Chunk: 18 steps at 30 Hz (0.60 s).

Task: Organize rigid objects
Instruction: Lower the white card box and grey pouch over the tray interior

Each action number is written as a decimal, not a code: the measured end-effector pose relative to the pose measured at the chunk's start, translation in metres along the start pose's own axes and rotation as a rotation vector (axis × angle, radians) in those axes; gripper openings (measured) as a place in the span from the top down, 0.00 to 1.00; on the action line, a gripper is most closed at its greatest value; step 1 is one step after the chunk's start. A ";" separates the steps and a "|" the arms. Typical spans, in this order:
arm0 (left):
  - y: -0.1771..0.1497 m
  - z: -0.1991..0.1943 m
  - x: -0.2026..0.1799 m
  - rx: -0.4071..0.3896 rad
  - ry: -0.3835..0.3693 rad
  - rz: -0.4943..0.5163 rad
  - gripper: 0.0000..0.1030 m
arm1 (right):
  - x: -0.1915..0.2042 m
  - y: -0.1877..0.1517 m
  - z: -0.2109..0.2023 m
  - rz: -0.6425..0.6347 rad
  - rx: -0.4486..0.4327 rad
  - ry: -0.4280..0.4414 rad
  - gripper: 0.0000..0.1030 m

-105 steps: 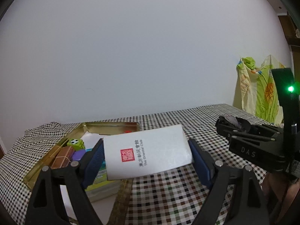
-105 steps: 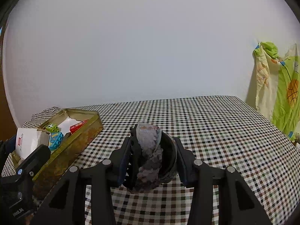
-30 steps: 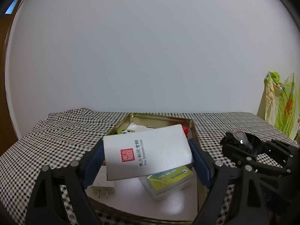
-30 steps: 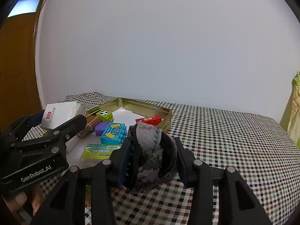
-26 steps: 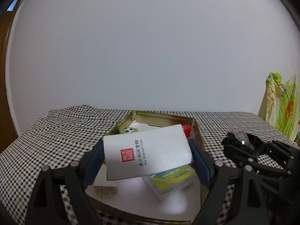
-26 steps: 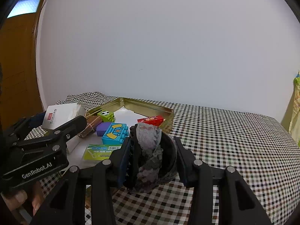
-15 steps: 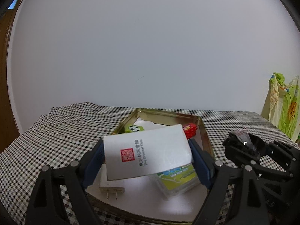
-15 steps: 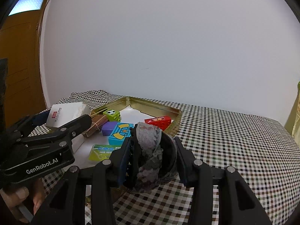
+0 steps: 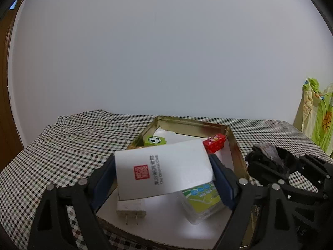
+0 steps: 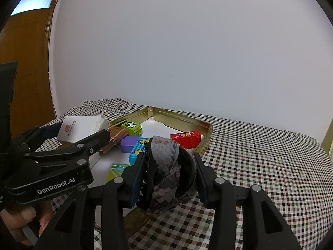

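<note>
On the checked surface (image 10: 260, 145) the tin (image 9: 236, 143) already holds blocks, while the left gripper (image 9: 164, 179) clamps a white box (image 9: 162, 170) and the right gripper (image 10: 168, 175) a dark clip (image 10: 166, 166), both unplaced.

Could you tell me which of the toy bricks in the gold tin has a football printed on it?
The lime-green brick near the tin's far corner; the red brick and the blue one carry other prints.

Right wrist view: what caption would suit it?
Right hand-held gripper holding a dark hair claw beside a gold tin tray of toy blocks.
</note>
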State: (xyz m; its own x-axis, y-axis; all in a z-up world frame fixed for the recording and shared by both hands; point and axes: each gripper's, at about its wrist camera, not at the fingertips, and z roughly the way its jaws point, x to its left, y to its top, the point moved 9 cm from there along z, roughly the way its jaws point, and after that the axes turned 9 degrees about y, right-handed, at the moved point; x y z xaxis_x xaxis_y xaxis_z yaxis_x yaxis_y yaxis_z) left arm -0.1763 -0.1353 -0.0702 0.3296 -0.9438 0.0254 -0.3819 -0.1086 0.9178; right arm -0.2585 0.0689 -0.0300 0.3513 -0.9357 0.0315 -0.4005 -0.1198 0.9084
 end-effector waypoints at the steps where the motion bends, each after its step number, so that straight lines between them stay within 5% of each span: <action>1: 0.000 0.001 0.001 0.001 0.002 0.000 0.16 | 0.001 0.000 -0.002 0.000 0.001 0.001 0.54; 18: 0.008 0.026 0.017 0.027 0.012 0.012 0.16 | 0.007 0.011 0.002 -0.018 0.005 0.020 0.54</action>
State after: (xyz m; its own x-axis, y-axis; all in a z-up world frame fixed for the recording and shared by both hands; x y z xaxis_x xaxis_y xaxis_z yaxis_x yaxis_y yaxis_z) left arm -0.1960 -0.1605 -0.0726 0.3356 -0.9411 0.0413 -0.4093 -0.1062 0.9062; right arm -0.2622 0.0603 -0.0207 0.3753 -0.9266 0.0234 -0.3980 -0.1383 0.9069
